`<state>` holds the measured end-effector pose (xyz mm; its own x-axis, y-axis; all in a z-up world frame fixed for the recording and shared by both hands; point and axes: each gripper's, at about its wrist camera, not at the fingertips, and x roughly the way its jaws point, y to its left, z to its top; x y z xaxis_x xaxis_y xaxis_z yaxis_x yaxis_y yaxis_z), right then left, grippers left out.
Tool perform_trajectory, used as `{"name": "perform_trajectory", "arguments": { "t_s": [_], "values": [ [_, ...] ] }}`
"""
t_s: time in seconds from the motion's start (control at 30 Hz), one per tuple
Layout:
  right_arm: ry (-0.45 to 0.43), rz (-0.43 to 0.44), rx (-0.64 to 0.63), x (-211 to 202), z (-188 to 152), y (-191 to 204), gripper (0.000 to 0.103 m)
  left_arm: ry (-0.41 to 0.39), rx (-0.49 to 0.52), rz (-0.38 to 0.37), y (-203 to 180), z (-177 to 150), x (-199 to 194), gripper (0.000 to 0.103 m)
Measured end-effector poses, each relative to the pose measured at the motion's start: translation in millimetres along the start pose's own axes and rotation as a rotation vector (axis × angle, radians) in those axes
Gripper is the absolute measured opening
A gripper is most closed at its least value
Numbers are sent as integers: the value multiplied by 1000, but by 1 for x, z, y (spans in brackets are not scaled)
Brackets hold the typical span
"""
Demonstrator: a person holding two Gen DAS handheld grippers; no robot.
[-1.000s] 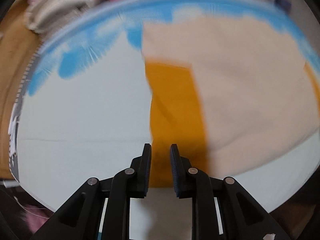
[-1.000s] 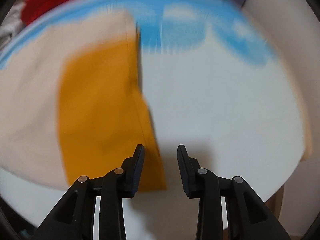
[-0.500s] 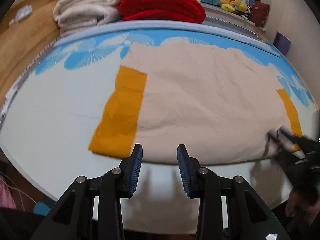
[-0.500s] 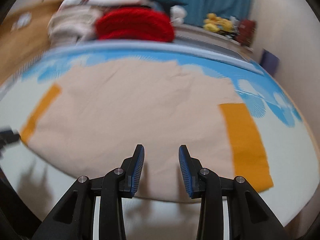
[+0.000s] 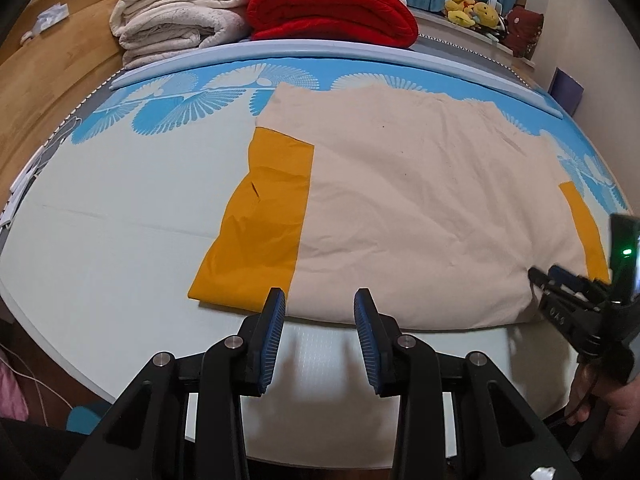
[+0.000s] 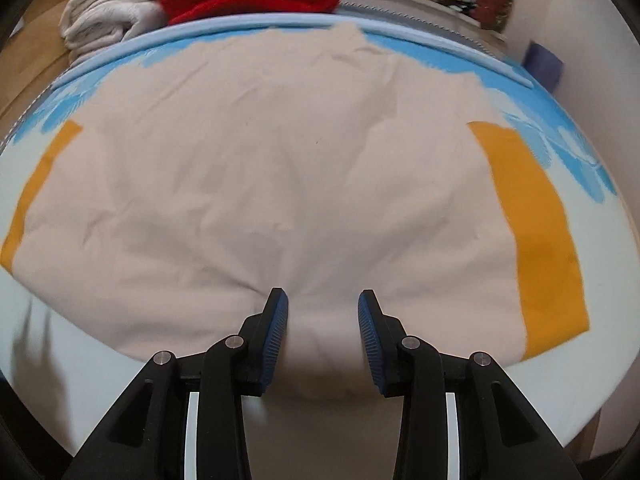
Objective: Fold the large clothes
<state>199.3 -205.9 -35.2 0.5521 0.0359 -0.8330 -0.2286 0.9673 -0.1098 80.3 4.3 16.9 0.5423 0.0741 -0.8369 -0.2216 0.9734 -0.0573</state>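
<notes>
A folded fluffy cream blanket (image 5: 180, 20) and ribbed red knit blanket (image 5: 332, 12) are stacked behind the blue-patterned mat (image 5: 120, 208), where the wrinkled beige, orange-banded cotton garment (image 5: 420, 208) lies flat. Left gripper (image 5: 320, 304) and right gripper (image 6: 323, 304) both gape, empty, at its near edge.

Both grippers angle downward. The left gripper (image 5: 320, 312) and the right gripper (image 6: 323, 312) each hold their 2 jaws apart, nothing pinched between the pads.
</notes>
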Motion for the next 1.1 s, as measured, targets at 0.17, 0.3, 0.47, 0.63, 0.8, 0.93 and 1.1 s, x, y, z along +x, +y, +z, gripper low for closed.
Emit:
{"name": "perform_trajectory", "arguments": {
  "t_s": [0.17, 0.3, 0.47, 0.63, 0.8, 0.93, 1.1],
  "values": [
    [-2, -25, -106, -2, -5, 20, 39, -5, 3, 1, 0, 1, 0, 33],
    [1, -12, -64, -11, -6, 13, 39, 24, -47, -56, 8, -1, 4, 33],
    [-90, 58, -84, -32, -6, 11, 39, 115, -249, -170, 39, -3, 29, 30],
    [21, 69, -120, -1, -15, 17, 41, 225, -446, -253, 69, -13, 61, 40],
    [38, 85, -106, -2, -13, 16, 41, 265, -683, -339, 101, -19, 92, 48],
    [50, 99, -97, -3, -10, 13, 41, 211, -850, -412, 118, -20, 107, 50],
    [57, 112, -80, -1, -7, 9, 41, 143, -915, -441, 119, -17, 116, 49]
  ]
}}
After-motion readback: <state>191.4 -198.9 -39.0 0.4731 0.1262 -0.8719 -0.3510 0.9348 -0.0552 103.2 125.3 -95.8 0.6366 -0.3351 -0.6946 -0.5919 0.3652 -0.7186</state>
